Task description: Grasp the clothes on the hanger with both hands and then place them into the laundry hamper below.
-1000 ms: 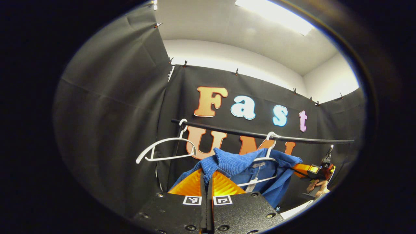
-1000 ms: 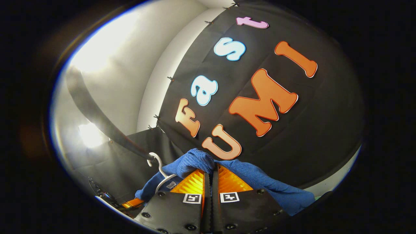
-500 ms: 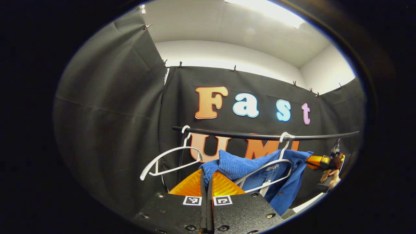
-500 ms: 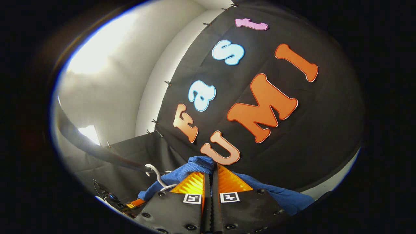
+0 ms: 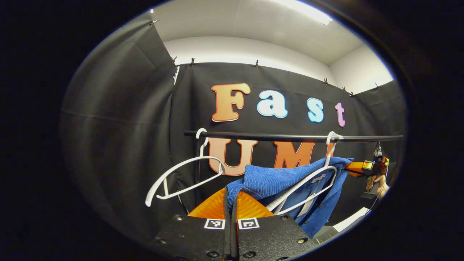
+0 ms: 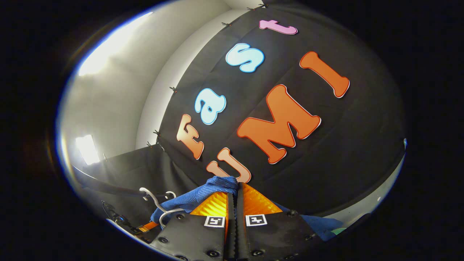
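Note:
A blue corduroy garment point(image 5: 275, 178) drapes over a white hanger point(image 5: 308, 183) whose hook rides the black rail point(image 5: 290, 137). My left gripper point(image 5: 231, 191) is shut on a bunched fold at the garment's left shoulder, low in the left gripper view. One bare hanger arm shows in front of the cloth. In the right gripper view, my right gripper point(image 6: 235, 185) is shut on another fold of the blue garment point(image 6: 212, 186), with the hanger hook point(image 6: 152, 197) to its lower left. Far right in the left gripper view, the right gripper point(image 5: 362, 167) is held by a hand point(image 5: 377, 182).
An empty white hanger point(image 5: 181, 177) hangs on the rail's left end, close to my left gripper. Black cloth walls close the booth behind and to the left. A pale strip of floor point(image 5: 348, 224) shows at lower right.
Both grippers have come lower while keeping their hold on the garment. The rail sits higher in the left gripper view, the loaded hanger slid right, and cloth has slipped off its near arm.

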The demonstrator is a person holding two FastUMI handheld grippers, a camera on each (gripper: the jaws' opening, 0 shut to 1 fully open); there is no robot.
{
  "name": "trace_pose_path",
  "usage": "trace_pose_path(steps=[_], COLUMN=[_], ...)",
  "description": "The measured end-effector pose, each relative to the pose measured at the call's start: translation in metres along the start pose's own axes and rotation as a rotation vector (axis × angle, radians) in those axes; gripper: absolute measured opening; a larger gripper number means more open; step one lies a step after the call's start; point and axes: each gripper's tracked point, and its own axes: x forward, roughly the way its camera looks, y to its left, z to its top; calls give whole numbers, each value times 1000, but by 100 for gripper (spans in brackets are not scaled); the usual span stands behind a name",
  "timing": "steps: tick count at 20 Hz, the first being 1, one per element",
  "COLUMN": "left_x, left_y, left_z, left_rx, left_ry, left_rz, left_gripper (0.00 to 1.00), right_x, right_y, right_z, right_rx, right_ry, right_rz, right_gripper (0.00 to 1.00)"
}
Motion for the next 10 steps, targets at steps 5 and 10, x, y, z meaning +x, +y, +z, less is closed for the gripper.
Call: trace_pose_path(steps=[5, 10], left_x=[19, 26], left_y=[-4, -8], left_z=[-25, -47], left_rx=[-48, -88], left_ry=[48, 72], left_rz=[-36, -53], left_gripper=[0, 0], right_x=[10, 17], right_y=[-22, -45], right_z=[2, -9], right_rx=[-2, 33], right_ry=[-14, -18], right_rz=[-77, -150], right_gripper=[7, 7])
